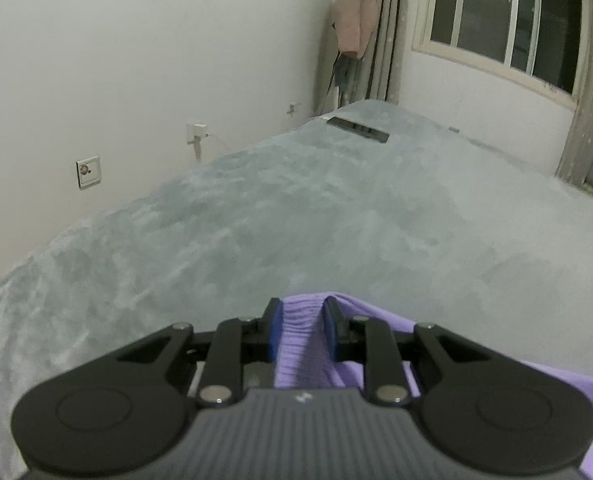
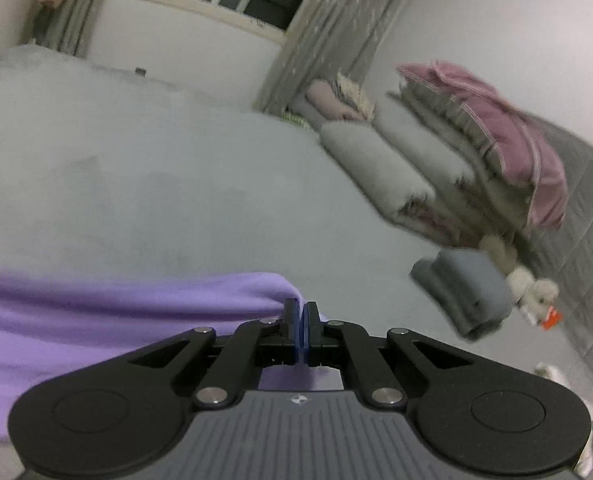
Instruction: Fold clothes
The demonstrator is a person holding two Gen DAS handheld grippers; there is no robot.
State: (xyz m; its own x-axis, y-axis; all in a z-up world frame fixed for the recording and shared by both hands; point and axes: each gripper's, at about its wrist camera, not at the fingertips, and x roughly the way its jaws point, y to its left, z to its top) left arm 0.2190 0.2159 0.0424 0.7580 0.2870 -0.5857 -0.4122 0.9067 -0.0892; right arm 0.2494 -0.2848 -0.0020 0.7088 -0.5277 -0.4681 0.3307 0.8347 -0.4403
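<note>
A thick ribbed bunch of the purple top (image 1: 300,344) was pinched between the blue pads (image 1: 275,330) of the left gripper (image 1: 302,312), so a small gap was left between them. The right gripper (image 2: 299,312) was almost fully closed on a thin edge of the same cloth. The top was spread sideways between the two grippers, low over the grey bed (image 1: 296,216). Neither gripper was nearer; one side was held by each. Most of the top was hidden under the grippers. Whether it touched the bed could not be seen. The folded bedding (image 2: 436,160) was blurred.
</note>
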